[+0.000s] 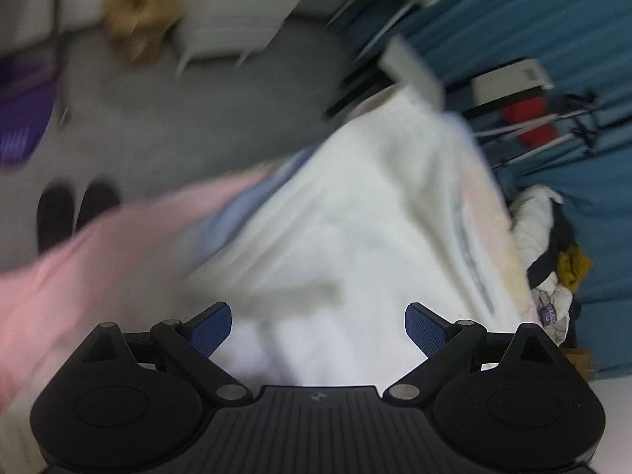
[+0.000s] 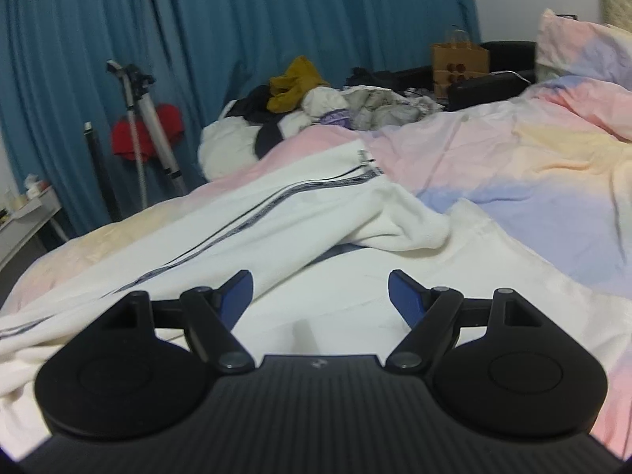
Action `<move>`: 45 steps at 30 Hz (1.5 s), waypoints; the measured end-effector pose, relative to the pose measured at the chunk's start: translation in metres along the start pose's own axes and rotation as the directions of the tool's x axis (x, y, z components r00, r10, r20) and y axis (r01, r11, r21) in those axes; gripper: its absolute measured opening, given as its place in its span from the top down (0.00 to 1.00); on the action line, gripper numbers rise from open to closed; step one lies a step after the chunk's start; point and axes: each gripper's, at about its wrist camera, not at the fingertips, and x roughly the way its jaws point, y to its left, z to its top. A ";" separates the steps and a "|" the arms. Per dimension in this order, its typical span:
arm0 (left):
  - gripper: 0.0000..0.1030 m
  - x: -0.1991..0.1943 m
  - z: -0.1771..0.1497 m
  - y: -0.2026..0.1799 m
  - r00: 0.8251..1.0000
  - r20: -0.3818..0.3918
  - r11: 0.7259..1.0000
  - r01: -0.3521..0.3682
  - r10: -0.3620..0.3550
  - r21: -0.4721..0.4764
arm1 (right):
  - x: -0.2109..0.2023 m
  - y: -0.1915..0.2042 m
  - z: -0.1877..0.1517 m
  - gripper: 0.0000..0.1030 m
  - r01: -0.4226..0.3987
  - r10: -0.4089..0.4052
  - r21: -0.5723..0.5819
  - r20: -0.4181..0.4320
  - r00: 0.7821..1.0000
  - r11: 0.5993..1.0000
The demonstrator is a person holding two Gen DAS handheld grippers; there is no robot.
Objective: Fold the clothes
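A white garment with a dark stripe (image 2: pixel 276 221) lies spread on the pastel bed cover (image 2: pixel 533 181). A sleeve is folded across its body. My right gripper (image 2: pixel 320 296) is open and empty just above the garment's near part. In the blurred left wrist view the same white garment (image 1: pixel 355 217) lies below my left gripper (image 1: pixel 318 328), which is open and empty. The bed's pink edge (image 1: pixel 79 276) runs to the left of it.
A heap of other clothes (image 2: pixel 316 106) sits at the bed's far side, with a brown paper bag (image 2: pixel 458 63) behind. Blue curtains (image 2: pixel 237 19), a tripod (image 2: pixel 146 126) and a red item stand at the left. Grey floor (image 1: pixel 197 118) and two dark shoes (image 1: pixel 75 213) lie beside the bed.
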 end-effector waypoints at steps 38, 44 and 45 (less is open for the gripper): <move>0.60 0.078 0.009 0.034 0.962 -0.150 0.965 0.201 -0.227 -0.165 | -0.008 -0.104 -0.026 0.84 0.301 -0.332 0.616 -0.068 0.941 0.728; 0.87 0.064 0.010 0.027 0.973 -0.084 0.966 0.201 -0.216 -0.163 | -0.023 -0.107 -0.026 0.93 0.374 -0.434 0.609 -0.054 0.899 0.699; 0.88 0.057 0.010 0.024 0.971 -0.064 0.964 0.218 -0.230 -0.155 | -0.028 -0.107 -0.024 0.93 0.376 -0.445 0.607 -0.041 0.895 0.700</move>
